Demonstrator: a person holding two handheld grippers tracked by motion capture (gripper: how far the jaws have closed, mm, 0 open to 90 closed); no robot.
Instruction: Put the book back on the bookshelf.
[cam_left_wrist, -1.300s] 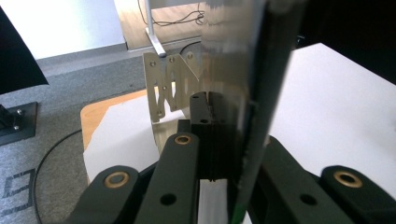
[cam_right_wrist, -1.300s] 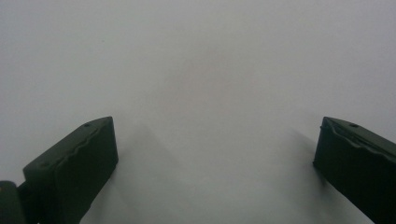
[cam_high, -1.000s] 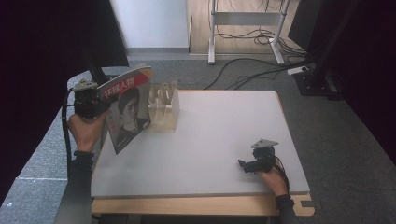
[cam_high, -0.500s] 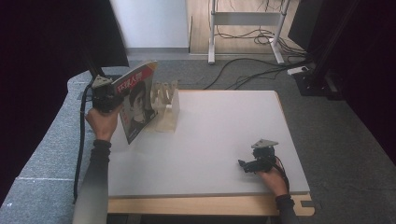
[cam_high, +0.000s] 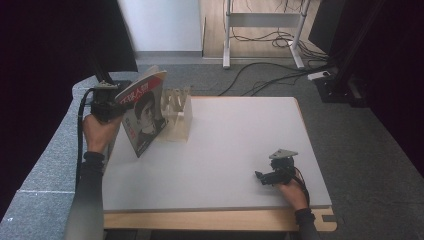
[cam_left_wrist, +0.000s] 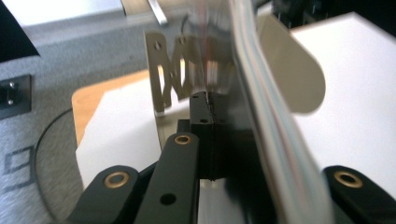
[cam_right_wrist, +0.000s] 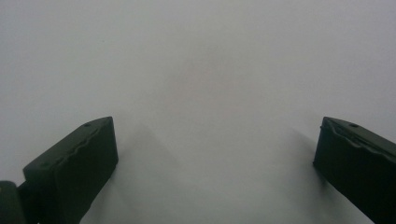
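Note:
A magazine (cam_high: 145, 112) with a face on its cover and a red title band is held upright and tilted over the table's left edge. My left gripper (cam_high: 117, 100) is shut on its upper left edge. In the left gripper view the magazine (cam_left_wrist: 275, 126) runs edge-on past the closed black jaws of the left gripper (cam_left_wrist: 208, 107). A pale wooden slotted rack (cam_high: 177, 112) stands just right of the magazine, seen beyond the jaws as the rack (cam_left_wrist: 173, 74). My right gripper (cam_high: 260, 176) rests on the table near the front right, open, and the right gripper (cam_right_wrist: 217, 149) has nothing between its jaws.
The white table (cam_high: 240, 135) has a wooden front edge. Grey carpet surrounds it, with a dark curtain at the left and cables and a desk frame (cam_high: 260, 30) beyond the far edge.
The left hand has shifted slightly right with the magazine, which has turned more edge-on and closer to the rack. The right hand has not moved.

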